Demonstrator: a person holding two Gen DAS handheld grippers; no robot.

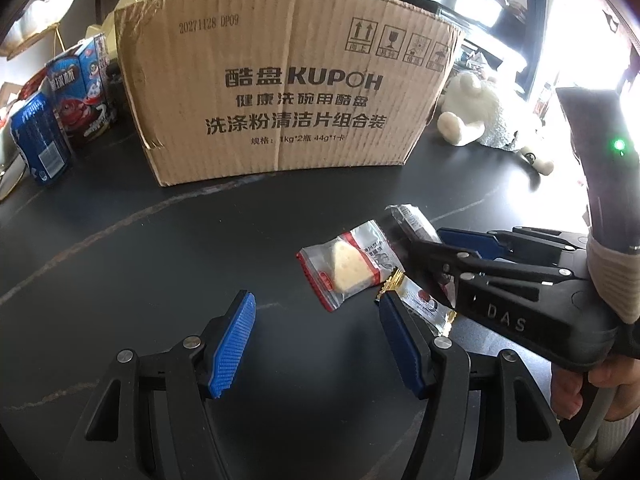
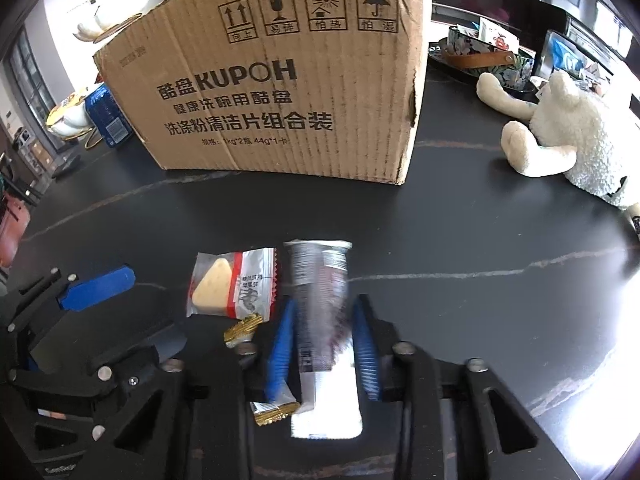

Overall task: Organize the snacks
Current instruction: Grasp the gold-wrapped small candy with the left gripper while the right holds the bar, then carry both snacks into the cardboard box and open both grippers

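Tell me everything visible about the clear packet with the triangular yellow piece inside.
The clear packet is a sealed plastic pouch with red-striped, zigzag-cut ends and a white printed panel bearing Chinese text. Inside sits a pale yellow, wedge-shaped piece that looks like cheese or cake. It lies flat on the dark table, in front of the cardboard box. A gold-ended wrapper meets its near edge, and a silver packet lies just beside it. Neither set of tongs touches it.

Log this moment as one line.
left gripper open, empty | right gripper around dark snack packet | cheese packet on table | box behind
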